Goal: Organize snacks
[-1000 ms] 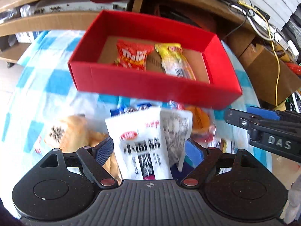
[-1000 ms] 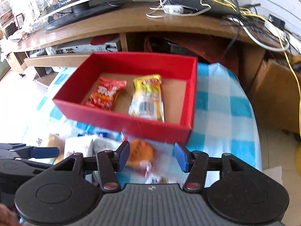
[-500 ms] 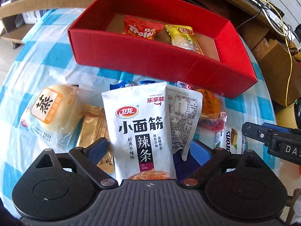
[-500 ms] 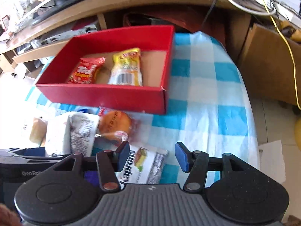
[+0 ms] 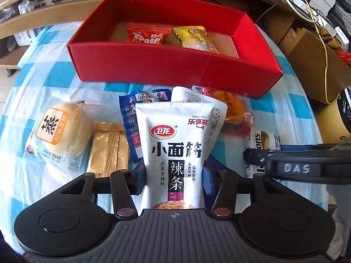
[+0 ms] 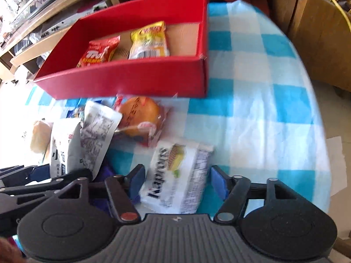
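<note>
Left gripper [image 5: 174, 175]: jaws closing on white spicy-strip pouch [image 5: 178, 144], pads at both pouch edges, pressing. Pouch lies atop snack pile on checked cloth [image 5: 43, 76], in front of red box [image 5: 175, 65].
Right gripper [image 6: 176, 180]: jaws opening, straddling white wafer pack [image 6: 177, 175]; pads apart from pack, which lies flat on cloth.
Box holds red packet [image 5: 147, 37] and yellow packet [image 5: 195, 38].
Outside box: bun [image 5: 62, 129], gold sachet [image 5: 108, 149], orange cake [image 6: 139, 116].
</note>
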Demonstrator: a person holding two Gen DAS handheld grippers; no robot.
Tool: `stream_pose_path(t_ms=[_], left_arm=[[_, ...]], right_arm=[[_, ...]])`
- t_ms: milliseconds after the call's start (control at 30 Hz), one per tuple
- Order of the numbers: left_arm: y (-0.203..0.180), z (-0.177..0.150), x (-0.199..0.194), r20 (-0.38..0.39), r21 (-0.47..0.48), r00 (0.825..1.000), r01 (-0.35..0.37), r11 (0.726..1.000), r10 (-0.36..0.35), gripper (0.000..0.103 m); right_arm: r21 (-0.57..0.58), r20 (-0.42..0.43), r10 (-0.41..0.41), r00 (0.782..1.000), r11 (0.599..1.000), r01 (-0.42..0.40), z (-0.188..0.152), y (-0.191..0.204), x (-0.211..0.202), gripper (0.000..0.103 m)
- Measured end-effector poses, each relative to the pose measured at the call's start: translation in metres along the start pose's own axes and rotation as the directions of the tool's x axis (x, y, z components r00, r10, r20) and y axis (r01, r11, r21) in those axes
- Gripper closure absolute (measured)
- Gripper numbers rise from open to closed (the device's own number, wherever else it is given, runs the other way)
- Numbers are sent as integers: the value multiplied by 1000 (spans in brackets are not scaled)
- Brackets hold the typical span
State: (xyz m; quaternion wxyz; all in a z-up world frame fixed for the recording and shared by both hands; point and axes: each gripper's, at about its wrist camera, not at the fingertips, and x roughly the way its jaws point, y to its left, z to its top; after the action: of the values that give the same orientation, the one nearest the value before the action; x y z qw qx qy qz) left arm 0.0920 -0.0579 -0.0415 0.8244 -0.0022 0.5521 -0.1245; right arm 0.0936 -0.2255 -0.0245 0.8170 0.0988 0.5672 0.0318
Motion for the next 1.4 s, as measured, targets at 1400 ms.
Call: stream_pose_path(t_ms=[1400], left_arm=[[-1, -43, -13, -1, 81, 999, -53, 995, 53, 46]], right_arm=[[-124, 49, -28, 998, 992, 34, -34, 13, -26, 24]])
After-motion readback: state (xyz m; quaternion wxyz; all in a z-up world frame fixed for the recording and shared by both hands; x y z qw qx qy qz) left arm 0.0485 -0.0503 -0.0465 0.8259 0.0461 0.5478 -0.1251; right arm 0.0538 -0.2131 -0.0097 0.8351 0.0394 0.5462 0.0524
